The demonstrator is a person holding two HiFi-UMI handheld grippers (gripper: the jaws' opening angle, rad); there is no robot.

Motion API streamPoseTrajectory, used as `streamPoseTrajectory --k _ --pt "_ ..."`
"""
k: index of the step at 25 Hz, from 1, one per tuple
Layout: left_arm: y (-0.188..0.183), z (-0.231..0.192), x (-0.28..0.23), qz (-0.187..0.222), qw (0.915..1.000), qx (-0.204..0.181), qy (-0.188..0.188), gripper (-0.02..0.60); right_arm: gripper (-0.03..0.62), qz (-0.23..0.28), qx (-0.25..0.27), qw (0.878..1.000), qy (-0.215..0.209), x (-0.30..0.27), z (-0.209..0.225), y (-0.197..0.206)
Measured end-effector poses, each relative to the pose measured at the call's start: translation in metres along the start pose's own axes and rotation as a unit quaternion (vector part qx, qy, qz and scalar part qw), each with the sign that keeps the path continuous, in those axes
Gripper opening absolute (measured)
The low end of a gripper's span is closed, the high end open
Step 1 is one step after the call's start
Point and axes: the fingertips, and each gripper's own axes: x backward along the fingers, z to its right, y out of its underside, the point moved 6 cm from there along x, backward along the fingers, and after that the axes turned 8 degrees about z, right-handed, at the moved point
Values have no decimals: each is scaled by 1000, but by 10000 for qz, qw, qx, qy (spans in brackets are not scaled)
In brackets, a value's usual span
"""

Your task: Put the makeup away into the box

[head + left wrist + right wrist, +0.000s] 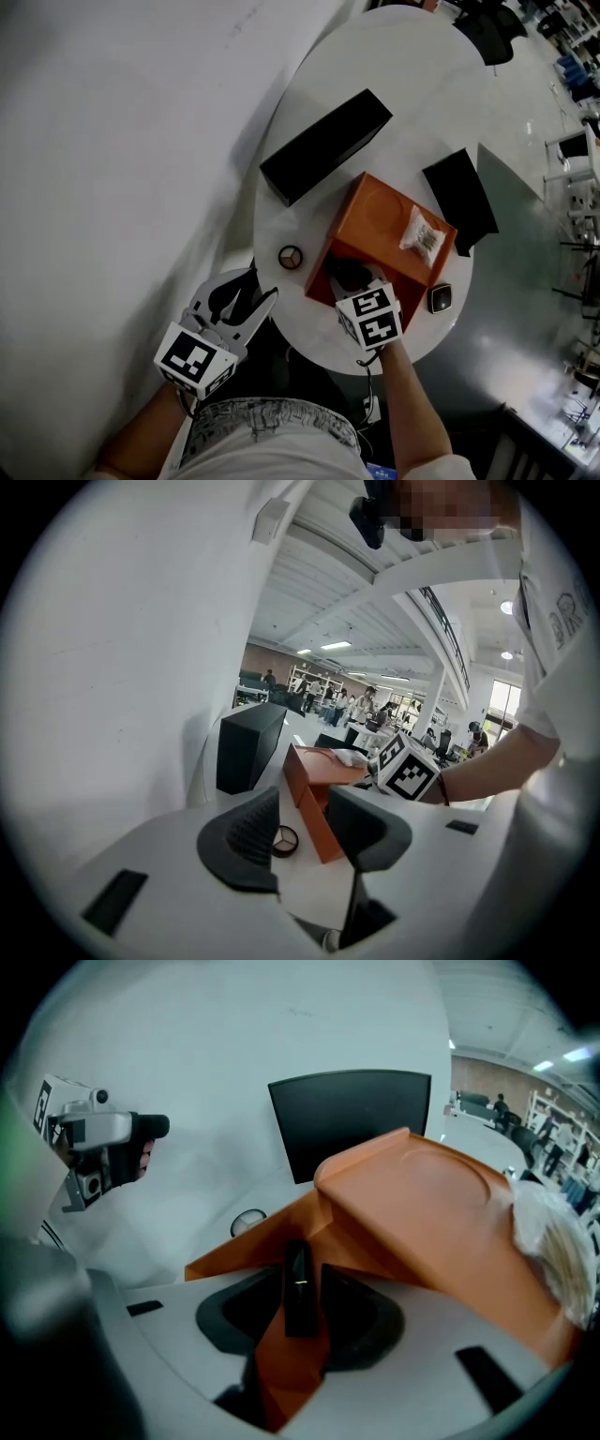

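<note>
My right tool (300,1277) hangs over the near end of the orange box (422,1194). Its jaws stand slightly apart around a dark makeup stick (298,1302), which lies along them and points down into the box. My left tool (305,819), open and empty, faces the round compact (284,839) on the worktop (412,56), left of the box.

Left gripper (306,829) and right gripper (305,1295), jaws apart.

the compact (291,257) lies on the table (412,56), left of the box (375,217).
</note>
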Motion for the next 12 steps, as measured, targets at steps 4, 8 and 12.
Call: streamPoseTrajectory --k 4,8,12 --pt "3 2 -7 -54 9999 -122 64 181 146 274 -90 9996 47 15 4 -6" --pt "15 1 -18 -189 9993 -277 155 181 144 551 -271 9980 131 38 11 -9" --pt "27 -6 -31 -343 9983 -414 213 181 142 785 -471 9955 263 60 15 -8"
